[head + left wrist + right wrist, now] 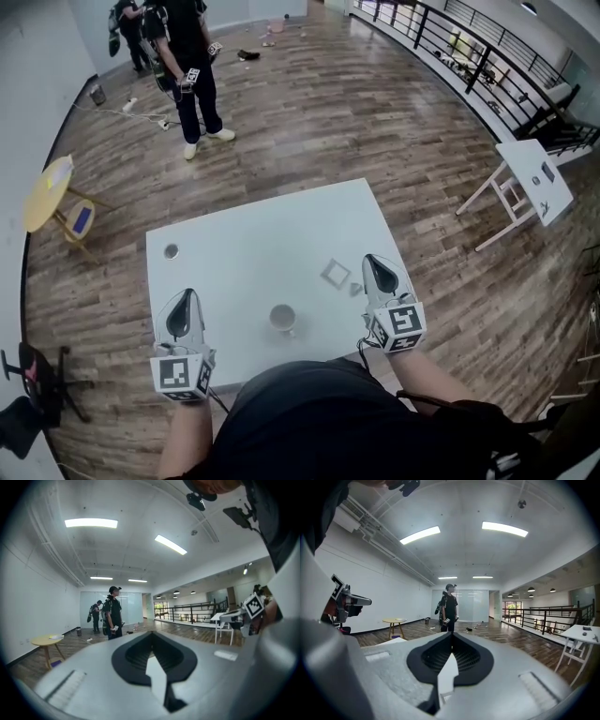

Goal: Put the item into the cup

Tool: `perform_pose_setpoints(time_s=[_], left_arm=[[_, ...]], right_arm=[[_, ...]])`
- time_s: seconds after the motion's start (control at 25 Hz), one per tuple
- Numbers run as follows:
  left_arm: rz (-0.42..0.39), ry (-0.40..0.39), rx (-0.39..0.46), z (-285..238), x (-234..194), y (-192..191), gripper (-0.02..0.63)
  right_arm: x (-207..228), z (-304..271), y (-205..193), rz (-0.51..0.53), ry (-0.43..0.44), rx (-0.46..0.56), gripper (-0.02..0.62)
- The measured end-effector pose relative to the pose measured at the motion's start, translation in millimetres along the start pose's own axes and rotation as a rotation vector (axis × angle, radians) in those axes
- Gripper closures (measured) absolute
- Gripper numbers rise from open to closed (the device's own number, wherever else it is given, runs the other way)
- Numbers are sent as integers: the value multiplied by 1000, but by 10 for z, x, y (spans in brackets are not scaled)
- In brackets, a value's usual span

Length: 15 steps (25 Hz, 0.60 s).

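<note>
White table [234,244], head view: a cup [282,319] is seen upright near the front edge, between the two grippers. A small grey piece [355,290] lies on the table outside the cup, just beside the right gripper [372,264]. A flat square piece [335,274] lies near it, and a round disc [171,251] well apart to the left. Which of these is the item is not settled, and the cup's inside cannot be read. The scene fits either a pick to come or an item already dropped in. The left gripper [186,298] is held over the front edge, roughly level and pointing away from the body.

Left gripper view: the fingers [140,656] are clenched together and nothing is grasped. Only the room ahead is seen.

Right gripper view: the fingers [464,656] are likewise clenched and empty, and held level.

Judgement: if the grey piece is taken, the fingers would need to be parted and tipped down to the table, since so low a piece is easily pushed aside.
</note>
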<state>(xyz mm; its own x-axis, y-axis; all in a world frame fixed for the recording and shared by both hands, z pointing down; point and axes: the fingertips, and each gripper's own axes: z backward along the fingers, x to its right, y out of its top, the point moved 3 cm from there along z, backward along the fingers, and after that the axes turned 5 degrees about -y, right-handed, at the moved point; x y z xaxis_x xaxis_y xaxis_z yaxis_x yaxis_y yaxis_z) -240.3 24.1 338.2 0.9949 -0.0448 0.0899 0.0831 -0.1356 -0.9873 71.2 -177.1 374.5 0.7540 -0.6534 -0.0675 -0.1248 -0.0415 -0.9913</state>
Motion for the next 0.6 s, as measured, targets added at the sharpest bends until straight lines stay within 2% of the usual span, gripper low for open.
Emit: perform_pose_setpoints(time_s=[0.28,0.6], left_arm=[[-2,-14,21,-53,51,25,607],[27,-4,27,-59,-2,24,607]], right_arm=[[-37,28,21,62,-11,7,594],[-64,8,115,74,-21,33,594]])
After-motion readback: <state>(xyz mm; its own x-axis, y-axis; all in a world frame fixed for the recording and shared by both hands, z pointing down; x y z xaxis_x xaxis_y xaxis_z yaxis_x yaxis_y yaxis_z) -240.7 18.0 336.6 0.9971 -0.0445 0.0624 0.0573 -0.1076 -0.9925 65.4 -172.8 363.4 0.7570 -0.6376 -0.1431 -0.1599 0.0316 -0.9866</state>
